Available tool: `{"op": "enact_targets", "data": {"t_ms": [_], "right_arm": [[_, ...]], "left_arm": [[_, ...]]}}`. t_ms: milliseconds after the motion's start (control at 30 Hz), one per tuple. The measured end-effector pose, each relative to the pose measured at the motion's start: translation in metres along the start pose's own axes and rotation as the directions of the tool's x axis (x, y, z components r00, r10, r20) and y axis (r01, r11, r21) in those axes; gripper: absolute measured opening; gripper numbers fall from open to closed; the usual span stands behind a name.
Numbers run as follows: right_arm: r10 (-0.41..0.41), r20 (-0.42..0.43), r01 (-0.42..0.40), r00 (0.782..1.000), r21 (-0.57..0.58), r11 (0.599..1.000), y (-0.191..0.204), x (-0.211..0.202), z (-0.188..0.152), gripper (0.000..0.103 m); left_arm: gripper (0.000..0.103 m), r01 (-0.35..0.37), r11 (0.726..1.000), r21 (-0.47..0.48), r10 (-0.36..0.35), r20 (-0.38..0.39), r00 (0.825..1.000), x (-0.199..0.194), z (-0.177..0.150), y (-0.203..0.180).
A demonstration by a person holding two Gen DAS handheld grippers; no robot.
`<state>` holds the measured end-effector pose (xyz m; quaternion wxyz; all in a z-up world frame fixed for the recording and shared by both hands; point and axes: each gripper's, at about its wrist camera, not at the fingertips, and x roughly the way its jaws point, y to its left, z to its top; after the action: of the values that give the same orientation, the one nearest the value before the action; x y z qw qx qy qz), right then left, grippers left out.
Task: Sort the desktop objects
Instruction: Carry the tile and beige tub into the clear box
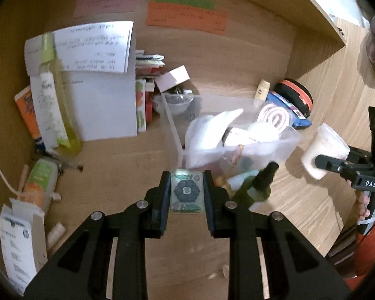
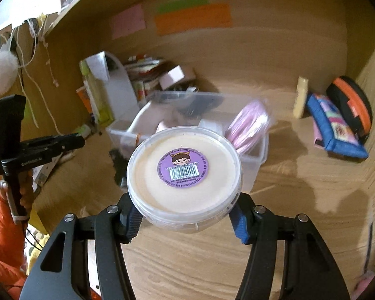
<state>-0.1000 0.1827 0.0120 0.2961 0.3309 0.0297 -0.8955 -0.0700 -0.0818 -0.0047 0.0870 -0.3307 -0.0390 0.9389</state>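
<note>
Now a small clear flower-printed card (image 1: 186, 192) is pinched in the left gripper (image 1: 186, 187), a clear plastic bin (image 1: 227, 135) just ahead. A round cream-filled tub (image 2: 185, 175) is clamped between the right gripper (image 2: 185, 212) fingers, the bin beyond it.

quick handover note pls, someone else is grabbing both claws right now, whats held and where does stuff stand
Left claw: shut on a small flower-print card, held just in front of the clear bin.
Right claw: shut on a round lidded tub with a purple sticker, held near the bin's right side.
Done: the bin already holds white items and a pink striped roll.
Left: both held items are not yet dropped in. A blue pouch, orange-rimmed case and green bottle sit outside the bin.
</note>
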Motion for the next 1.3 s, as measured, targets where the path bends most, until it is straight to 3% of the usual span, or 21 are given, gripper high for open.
{"op": "enact_targets", "data": {"t_ms": [567,900,1200,1300], "right_arm": [[-0.019,0.012,0.018,1.000,0.051,0.999,-0.029,0.026,0.060,0.055],[-0.032,-0.021,0.033,0.999,0.059,0.998,-0.043,0.062,0.087,0.055],[-0.036,-0.067,0.037,0.997,0.019,0.999,-0.042,0.106,0.104,0.055],[-0.073,-0.058,0.073,0.996,0.002,0.997,-0.040,0.114,0.101,0.055]], "left_arm": [[0.024,0.068,0.998,-0.018,-0.068,0.018,0.998,0.042,0.064,-0.002],[0.024,0.098,0.994,-0.057,-0.100,-0.039,0.994,0.082,0.087,0.000],[0.024,0.047,0.998,-0.034,-0.051,-0.119,0.992,0.123,0.094,-0.008],[0.024,0.039,0.999,-0.028,-0.043,-0.142,0.989,0.138,0.089,-0.010]]}}
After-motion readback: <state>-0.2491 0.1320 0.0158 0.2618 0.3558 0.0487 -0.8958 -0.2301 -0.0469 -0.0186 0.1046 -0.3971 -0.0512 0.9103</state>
